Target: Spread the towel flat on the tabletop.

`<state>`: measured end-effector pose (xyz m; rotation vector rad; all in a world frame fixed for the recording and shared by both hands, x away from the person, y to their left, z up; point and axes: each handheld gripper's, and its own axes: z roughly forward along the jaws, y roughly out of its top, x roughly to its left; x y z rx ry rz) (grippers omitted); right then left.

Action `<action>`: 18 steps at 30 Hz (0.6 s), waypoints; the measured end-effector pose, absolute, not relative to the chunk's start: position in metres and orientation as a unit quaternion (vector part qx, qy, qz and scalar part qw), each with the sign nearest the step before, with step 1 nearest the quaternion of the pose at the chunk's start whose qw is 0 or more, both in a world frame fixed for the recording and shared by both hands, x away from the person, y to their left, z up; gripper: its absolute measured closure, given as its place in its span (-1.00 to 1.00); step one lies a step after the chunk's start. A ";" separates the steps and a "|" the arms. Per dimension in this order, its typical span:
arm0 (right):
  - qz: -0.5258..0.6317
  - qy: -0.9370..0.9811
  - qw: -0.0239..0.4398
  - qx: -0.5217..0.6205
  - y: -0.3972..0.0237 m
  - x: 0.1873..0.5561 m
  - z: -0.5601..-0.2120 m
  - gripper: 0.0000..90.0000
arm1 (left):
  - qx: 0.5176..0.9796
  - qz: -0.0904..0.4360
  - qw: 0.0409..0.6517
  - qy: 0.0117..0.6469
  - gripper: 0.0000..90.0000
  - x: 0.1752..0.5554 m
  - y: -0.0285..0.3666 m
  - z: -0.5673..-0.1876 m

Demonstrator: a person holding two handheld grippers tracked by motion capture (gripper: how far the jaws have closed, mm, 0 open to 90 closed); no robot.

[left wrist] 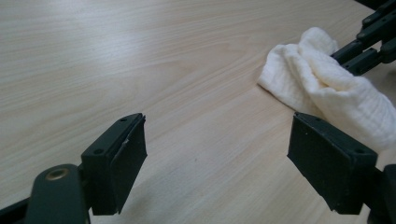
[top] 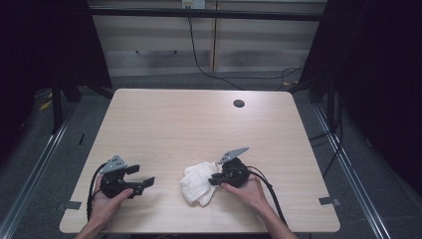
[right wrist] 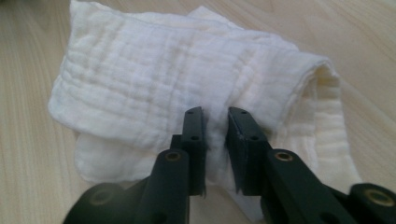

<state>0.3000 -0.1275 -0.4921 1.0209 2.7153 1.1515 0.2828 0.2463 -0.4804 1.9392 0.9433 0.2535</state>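
High view, contents by count: one worktop (top: 164, 119) of pale wood grain with one round dark cable hole (top: 239, 103) near its far edge; one white cloth (top: 198, 183); two hand-held grippers, each in one of the person's hands.

Item, cloth: one piece, off-white, of a crinkled gauze-like weave with fine ribbed lines, folded over on itself in several layers into a loose, rumpled bundle (the number of layers cannot be told). It lies on the worktop in the near half, right of centre, between the two hand-held grippers and well apart from the left one. In the right gripper view the cloth (right wrist: 187, 93) shows a thick rolled fold at the right and a flatter layer beneath, whose edge sticks out at the lower left.

Item, right hand-held gripper (top: 215, 179): at the cloth's right edge, pointing into it. Its jaws stand a narrow way apart with a ridge of the cloth between them (right wrist: 215, 135); whether the pads press on the fabric cannot be told.

Item, left hand-held gripper (top: 141, 178): at the near left of the worktop, jaws spread wide with nothing between them but bare wood (left wrist: 217, 149). In the left gripper view the cloth (left wrist: 327, 88) lies ahead at the right.
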 end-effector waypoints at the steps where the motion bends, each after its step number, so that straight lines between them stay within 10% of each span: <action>1: 0.374 0.867 0.015 0.329 -0.128 0.299 -0.489 0.53 | 0.790 0.103 0.466 0.384 -0.52 0.283 0.246 -0.480; 8: 0.420 0.841 0.044 0.337 -0.150 0.300 -0.461 0.34 | 0.793 0.105 0.474 0.369 -0.44 0.281 0.235 -0.472; 18: 0.414 0.827 0.057 0.376 -0.187 0.309 -0.472 0.60 | 0.821 0.105 0.465 0.315 -0.22 0.300 0.176 -0.452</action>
